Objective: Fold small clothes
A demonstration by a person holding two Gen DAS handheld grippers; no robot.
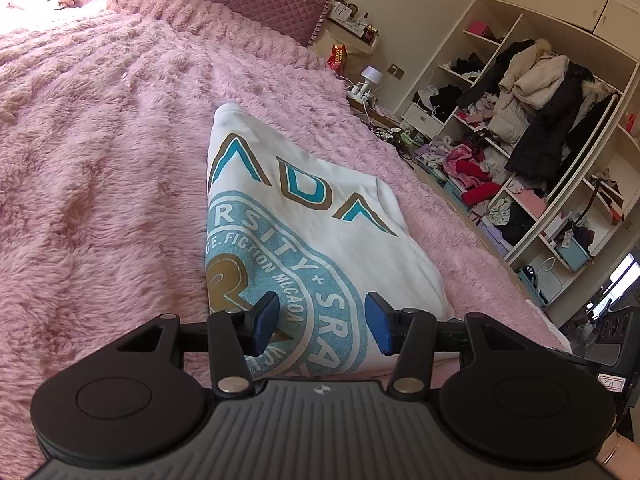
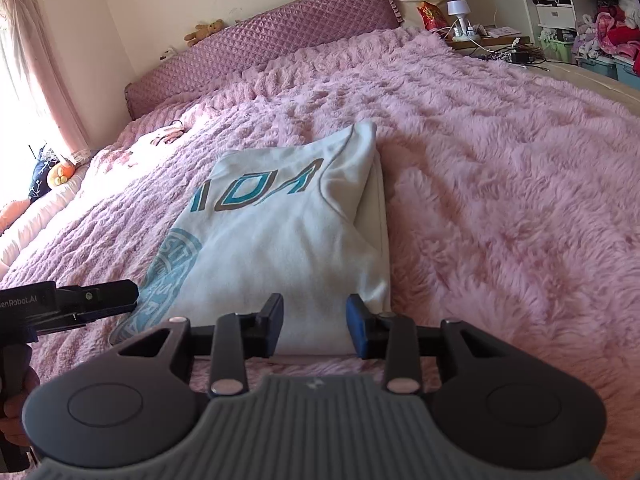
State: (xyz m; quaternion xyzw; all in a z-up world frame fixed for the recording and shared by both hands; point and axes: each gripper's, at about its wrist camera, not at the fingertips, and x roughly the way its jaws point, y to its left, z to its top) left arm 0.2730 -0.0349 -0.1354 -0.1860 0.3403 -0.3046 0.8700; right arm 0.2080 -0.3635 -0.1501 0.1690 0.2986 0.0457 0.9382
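A white shirt (image 1: 320,216) with blue print lies folded on the pink blanket (image 1: 100,184), well short of the purple headboard (image 2: 260,48). The left gripper (image 1: 322,322) and right gripper (image 2: 315,326) hover at the shirt's near edge, 2 fingers apart on each, holding nothing.

Both grippers share one build: the left gripper (image 1: 322,322) and right gripper (image 2: 315,326) have blue pads (image 1: 378,328) on black fingers, silver rivets (image 1: 231,384), two round black discs and a ribbed grey body. White "Robot.AI" lettering (image 2: 18,301) marks the left one's side.
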